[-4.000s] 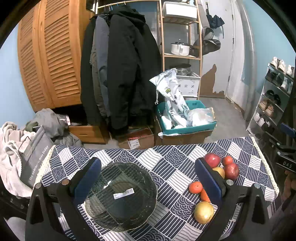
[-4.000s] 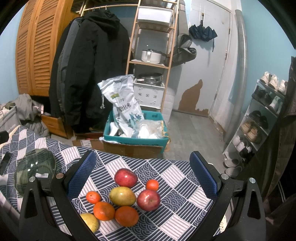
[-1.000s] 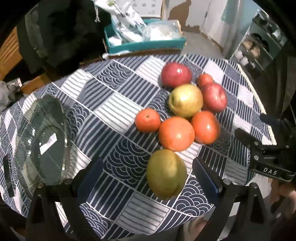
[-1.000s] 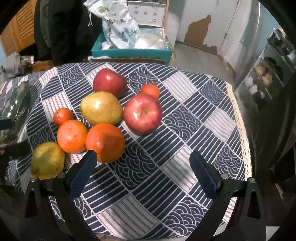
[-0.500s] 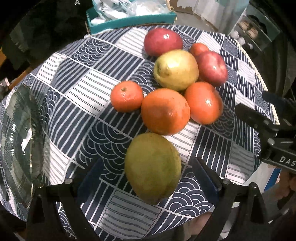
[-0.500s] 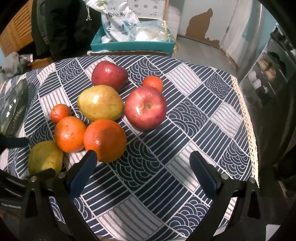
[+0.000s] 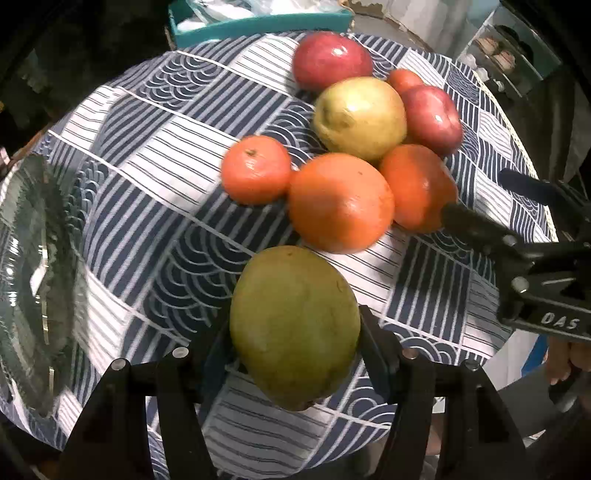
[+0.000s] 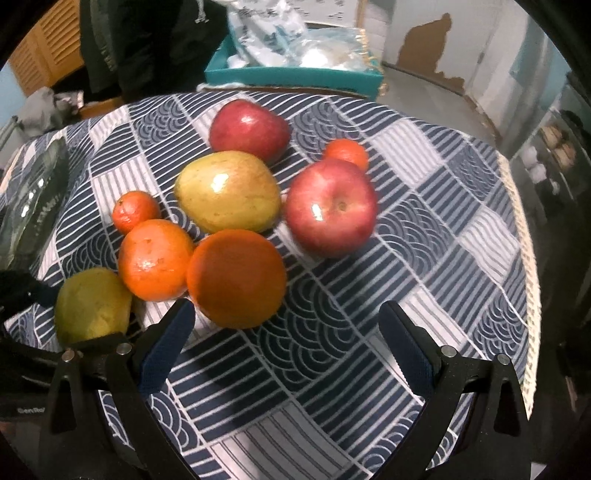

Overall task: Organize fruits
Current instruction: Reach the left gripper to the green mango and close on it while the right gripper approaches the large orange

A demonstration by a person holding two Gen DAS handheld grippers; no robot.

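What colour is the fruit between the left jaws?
Yellowish green fruit, clearest in the left wrist view.

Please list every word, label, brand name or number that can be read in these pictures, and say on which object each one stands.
"DAS": white letters on the black body of the right hand-held gripper, seen in the left wrist view.
Small pale print on the black body of the left hand-held gripper: too blurred to read.
White label on the clear glass plate: too blurred to read.
Printed white bag in the teal box: unreadable.

A matt woven cloth [image 8: 424, 206] covers the table. The red apple [image 8: 330, 206] is glossy and smooth, the oranges [image 8: 236, 277] dull and pebbled. At the left edge sits a ribbed clear glass plate [image 7: 33, 280].
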